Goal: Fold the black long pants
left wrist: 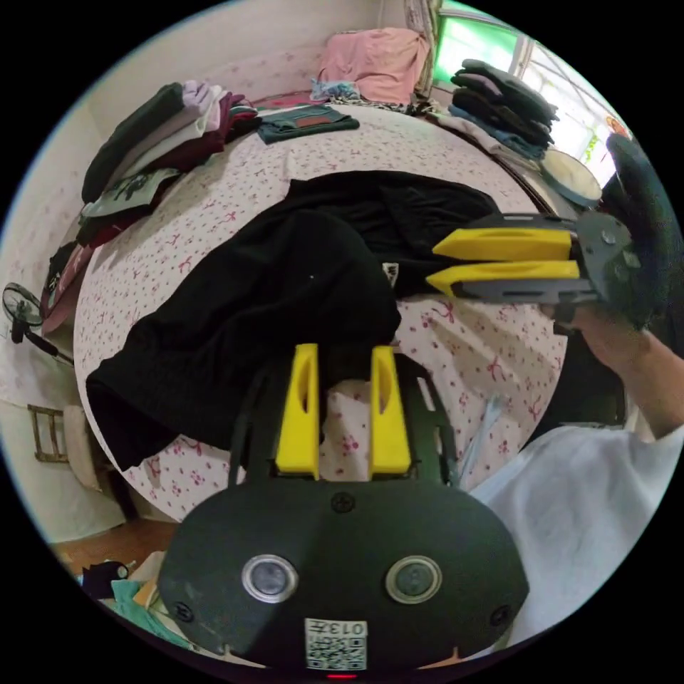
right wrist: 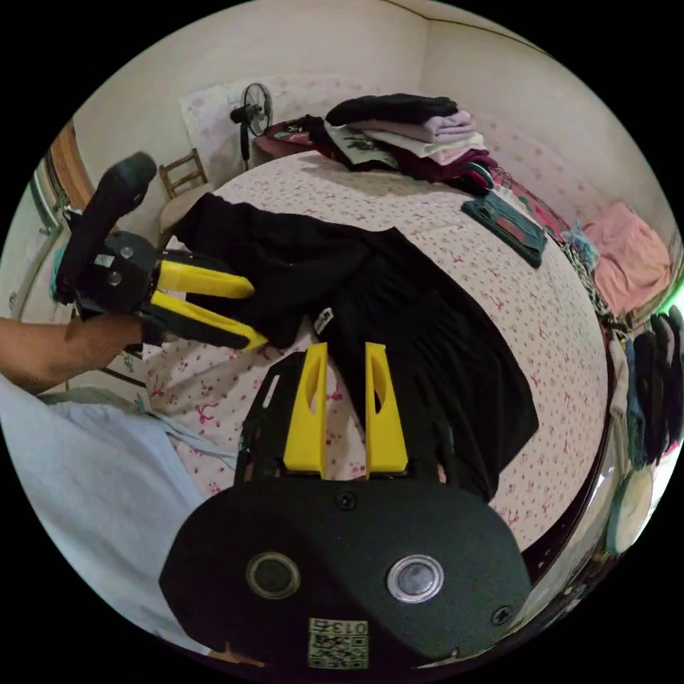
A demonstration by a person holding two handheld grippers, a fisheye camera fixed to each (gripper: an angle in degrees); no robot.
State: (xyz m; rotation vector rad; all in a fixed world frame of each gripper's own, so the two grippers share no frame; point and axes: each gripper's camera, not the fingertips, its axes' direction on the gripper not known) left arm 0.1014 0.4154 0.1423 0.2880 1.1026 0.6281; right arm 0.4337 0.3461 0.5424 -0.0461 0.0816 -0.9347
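The black long pants [left wrist: 285, 299] lie crumpled on a bed sheet [left wrist: 484, 356] printed with pink flowers. My left gripper [left wrist: 345, 349] is open, and the near edge of the pants reaches in between its yellow tips. My right gripper [left wrist: 431, 265] hovers to the right of it, jaws slightly apart, over the waist end where a small white label shows. In the right gripper view the pants [right wrist: 427, 335] spread across the sheet [right wrist: 563, 342]. My right gripper [right wrist: 345, 347] is open at their edge, and the left gripper [right wrist: 258, 315] is held by a hand beside the bunched cloth.
A pile of folded clothes [left wrist: 157, 135] stands at the far side of the bed, with folded dark jeans [left wrist: 306, 125] beside it. A pink cover [left wrist: 370, 57] and a dark stack [left wrist: 506, 100] lie farther back. A fan [right wrist: 253, 114] and a wooden chair [right wrist: 182, 178] stand beyond the bed.
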